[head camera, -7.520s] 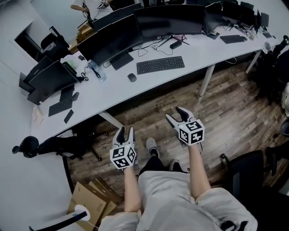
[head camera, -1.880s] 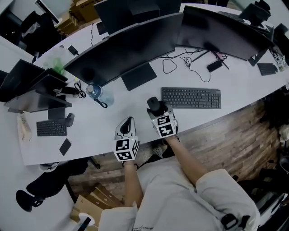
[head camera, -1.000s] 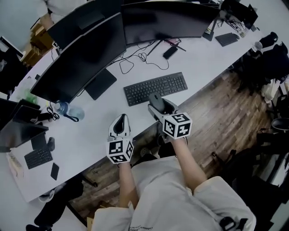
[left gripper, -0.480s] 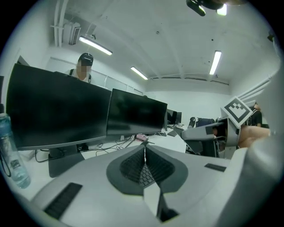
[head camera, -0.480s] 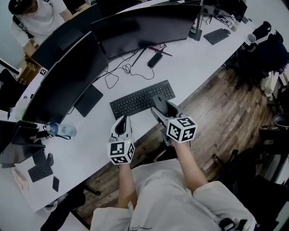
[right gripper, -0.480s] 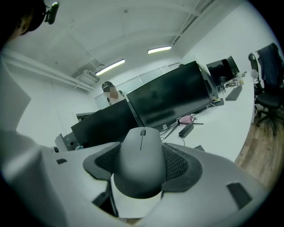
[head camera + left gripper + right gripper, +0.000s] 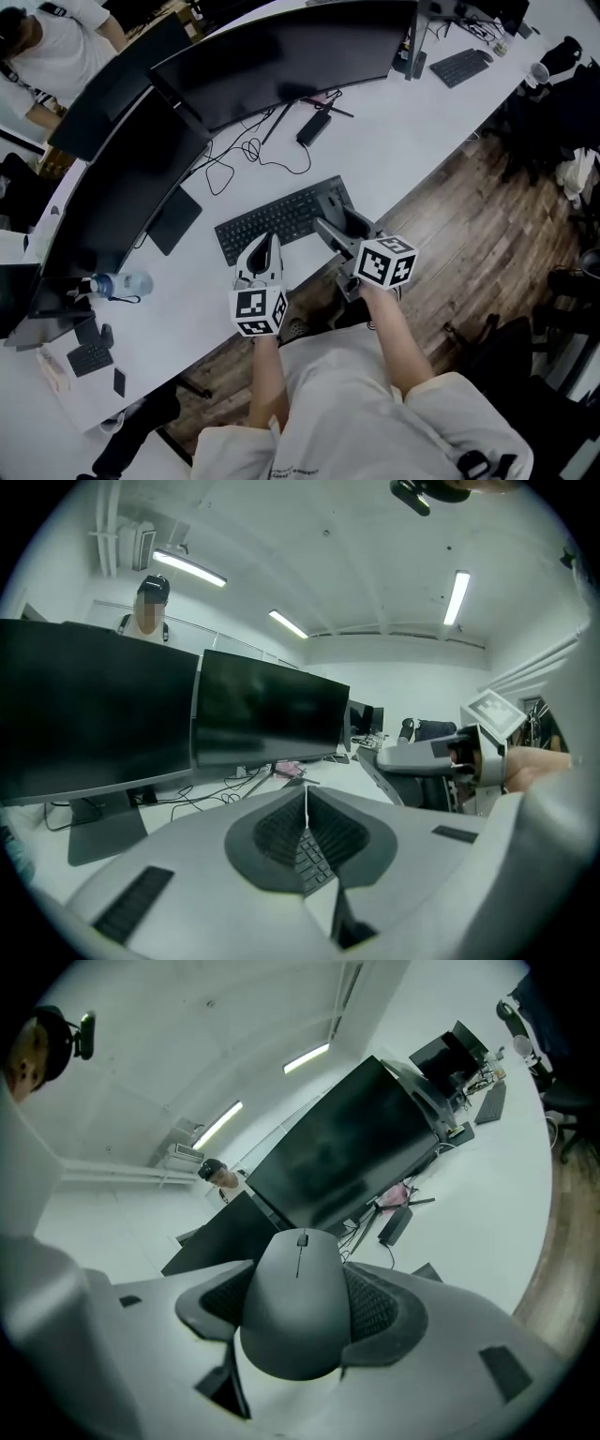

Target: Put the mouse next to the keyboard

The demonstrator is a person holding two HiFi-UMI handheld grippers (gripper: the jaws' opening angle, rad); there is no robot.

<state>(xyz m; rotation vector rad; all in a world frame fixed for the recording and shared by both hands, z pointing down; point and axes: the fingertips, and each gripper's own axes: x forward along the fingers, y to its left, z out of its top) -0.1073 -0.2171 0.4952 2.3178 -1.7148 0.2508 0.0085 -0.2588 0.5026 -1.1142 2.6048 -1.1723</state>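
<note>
The right gripper (image 7: 342,225) carries the mouse (image 7: 298,1316). Its fingers (image 7: 377,1303) stand wide and pinch the mouse by its two flanks. The mouse's long axis runs along the fingers, with the wheel end pointing away from the person, toward the monitors (image 7: 281,56).

The keyboard (image 7: 277,217) lies just to the left of these fingers. Its long axis runs across them, so the mouse hangs about level with its right end. Bare counter (image 7: 403,141) lies ahead of the fingers and to their right. How high the mouse hangs above the counter I cannot tell.

The left gripper (image 7: 263,258) is at the keyboard's near edge. Its fingers (image 7: 272,832) are pressed together on nothing.

The right hand has the mouse and is all but over the spot. The move to come looks to be straight down, keeping a little to the right so the mouse lands beside the keys and not on them.
</note>
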